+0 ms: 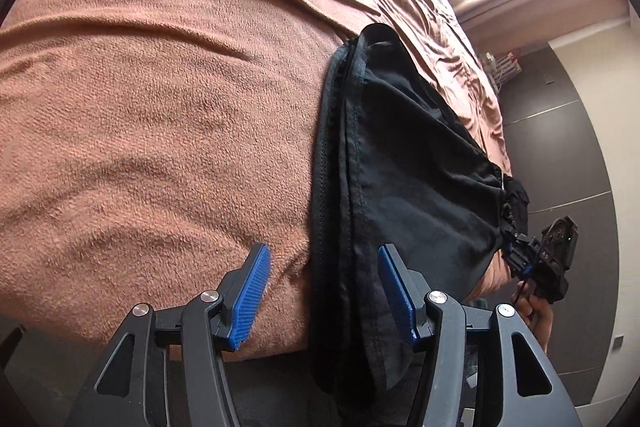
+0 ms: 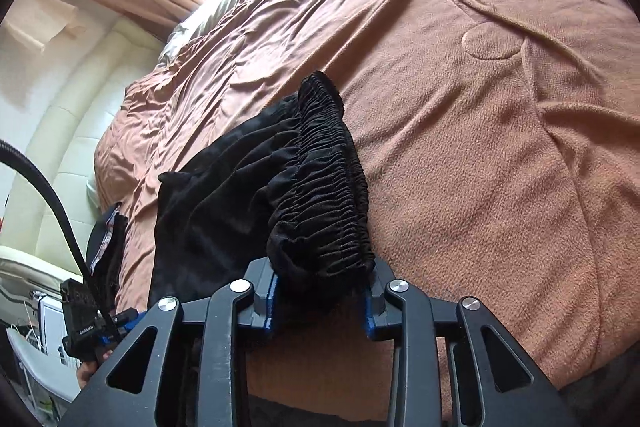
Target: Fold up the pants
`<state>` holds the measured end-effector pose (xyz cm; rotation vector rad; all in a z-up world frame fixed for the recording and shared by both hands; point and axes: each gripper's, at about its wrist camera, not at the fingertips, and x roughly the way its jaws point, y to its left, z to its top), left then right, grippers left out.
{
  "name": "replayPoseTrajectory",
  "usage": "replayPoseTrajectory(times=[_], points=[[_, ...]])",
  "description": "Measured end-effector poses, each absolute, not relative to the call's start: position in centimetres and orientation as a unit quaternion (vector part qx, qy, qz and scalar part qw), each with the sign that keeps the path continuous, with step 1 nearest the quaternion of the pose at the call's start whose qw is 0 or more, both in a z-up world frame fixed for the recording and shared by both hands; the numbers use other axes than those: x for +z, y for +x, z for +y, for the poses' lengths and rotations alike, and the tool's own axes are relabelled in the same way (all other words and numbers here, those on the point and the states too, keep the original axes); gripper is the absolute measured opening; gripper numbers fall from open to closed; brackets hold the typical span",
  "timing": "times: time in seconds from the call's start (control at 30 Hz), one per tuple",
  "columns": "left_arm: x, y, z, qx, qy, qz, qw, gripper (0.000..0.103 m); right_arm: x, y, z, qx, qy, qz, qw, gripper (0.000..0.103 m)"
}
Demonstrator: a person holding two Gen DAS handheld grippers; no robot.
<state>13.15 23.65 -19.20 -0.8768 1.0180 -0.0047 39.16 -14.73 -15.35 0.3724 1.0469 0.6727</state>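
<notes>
Both grippers angle down over the bed [image 1: 140, 107]. The right gripper [image 2: 320, 303] has its jaws clamped on the gathered waistband of the black pants [image 2: 248, 187]; the left gripper [image 1: 324, 287] is open, its jaws straddling the pants' hem edge, not pressing.

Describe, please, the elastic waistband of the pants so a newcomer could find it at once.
Start from the brown blanket covering the bed. Near its close edge lie black pants, and at their end the right gripper clamps the waistband. Its tight gathered ridges set it apart from the smooth cloth beside it.
</notes>
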Motion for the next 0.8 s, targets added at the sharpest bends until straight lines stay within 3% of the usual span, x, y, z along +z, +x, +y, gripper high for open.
replayPoseTrajectory(times=[0.13, 0.3, 0.8], points=[[-19.6, 12.7, 22.9, -0.011, -0.415, 0.471, 0.778, 0.058, -14.5, 38.3, -15.5, 0.305, 0.171, 0.483, 0.803, 0.04], [-20.1, 11.6, 22.7, -0.027, -0.439, 0.464, 0.769, 0.058, -13.0, 36.8, -16.4, 0.304, 0.158, 0.459, 0.82, 0.059], [-21.6, 8.5, 19.9, -0.053, -0.472, 0.454, 0.754, 0.062, -11.0, 32.2, -15.3, 0.365, 0.126, 0.427, 0.818, 0.061]])
